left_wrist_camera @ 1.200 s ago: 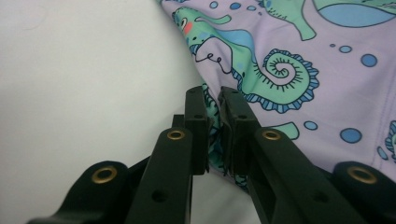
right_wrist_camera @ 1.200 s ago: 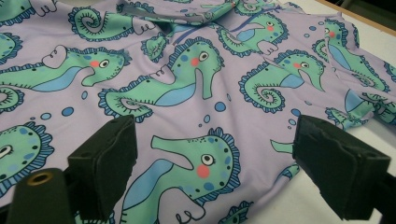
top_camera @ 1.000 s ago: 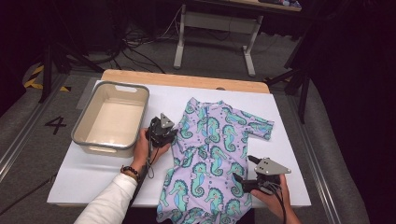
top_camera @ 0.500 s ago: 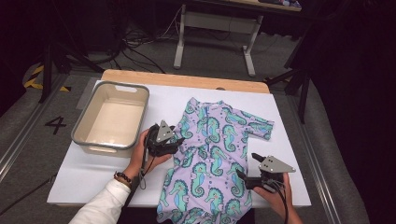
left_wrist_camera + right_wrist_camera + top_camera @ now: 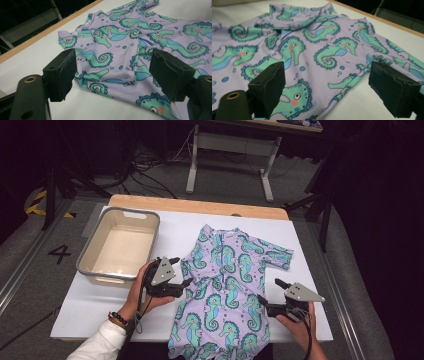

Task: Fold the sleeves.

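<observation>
A lavender child's garment (image 5: 225, 285) printed with green seahorses lies flat on the white table top (image 5: 320, 265), its hem at the near edge. Its left sleeve (image 5: 100, 58) is folded in over the body. My left gripper (image 5: 181, 271) hovers at the garment's left edge. Its jaws have just been opening and stand open, with the folded cloth (image 5: 120, 37) beyond them and nothing pinched. My right gripper (image 5: 270, 291) is at the garment's right edge, open, its jaws astride the cloth's border (image 5: 342, 92) without pressing on it.
A grey plastic tub (image 5: 85, 265), empty inside, stands at the left of the table just beyond the left hand. A wooden strip (image 5: 200, 206) runs along the far edge. Dark floor, cables and a table frame (image 5: 265, 180) lie beyond.
My left gripper has let go of the sleeve, opened its jaws and drawn back left and toward the person. The right gripper has barely shifted.
</observation>
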The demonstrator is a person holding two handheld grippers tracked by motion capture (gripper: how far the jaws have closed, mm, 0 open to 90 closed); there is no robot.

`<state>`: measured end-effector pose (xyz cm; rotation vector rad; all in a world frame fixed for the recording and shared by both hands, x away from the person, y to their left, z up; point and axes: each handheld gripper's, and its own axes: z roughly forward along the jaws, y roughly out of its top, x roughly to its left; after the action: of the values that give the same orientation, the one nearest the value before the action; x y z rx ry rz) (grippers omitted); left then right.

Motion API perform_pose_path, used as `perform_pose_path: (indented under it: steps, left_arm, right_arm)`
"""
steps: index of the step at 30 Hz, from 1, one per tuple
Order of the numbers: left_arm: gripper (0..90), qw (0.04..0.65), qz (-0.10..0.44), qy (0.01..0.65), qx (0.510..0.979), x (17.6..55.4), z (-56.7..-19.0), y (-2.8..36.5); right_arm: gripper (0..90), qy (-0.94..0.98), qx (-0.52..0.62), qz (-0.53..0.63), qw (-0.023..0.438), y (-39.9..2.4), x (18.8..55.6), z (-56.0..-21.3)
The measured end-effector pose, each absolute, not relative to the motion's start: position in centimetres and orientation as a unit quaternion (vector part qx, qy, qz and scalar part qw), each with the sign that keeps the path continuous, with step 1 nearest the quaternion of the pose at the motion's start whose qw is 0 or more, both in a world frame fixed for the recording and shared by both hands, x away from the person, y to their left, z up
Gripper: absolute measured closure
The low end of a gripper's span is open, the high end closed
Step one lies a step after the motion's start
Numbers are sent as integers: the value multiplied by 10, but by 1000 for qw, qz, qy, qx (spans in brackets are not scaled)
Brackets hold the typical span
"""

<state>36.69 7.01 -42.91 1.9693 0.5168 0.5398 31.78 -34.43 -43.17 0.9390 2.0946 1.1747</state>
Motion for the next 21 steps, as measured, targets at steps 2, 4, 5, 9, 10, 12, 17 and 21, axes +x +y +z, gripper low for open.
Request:
perform_pose_path:
  steps: [2,4,5,9,10,12,17,21]
  left_arm:
    - [183,497,215,212,814,364,-428,72]
    - [180,500,213,199,815,358,-429,76]
    - [176,497,213,196,818,355,-430,77]
    - [158,500,211,190,818,347,-433,84]
    - [151,501,213,189,817,344,-434,87]
    - [148,505,210,190,815,339,-436,92]
    - [133,497,207,193,821,333,-443,99]
    - [113,493,203,199,823,330,-446,105]
  right_arm:
    - [147,772,359,443,281,-348,322,-428]
    - [148,765,365,449,282,-351,325,-426]
    - [148,762,367,448,288,-352,328,-424]
    - [144,748,383,445,310,-360,340,-417]
    - [142,745,388,443,314,-363,345,-415]
    - [140,739,399,441,314,-370,358,-411]
    - [143,744,432,413,300,-387,391,-411]
    - [164,749,444,391,298,-402,414,-411]
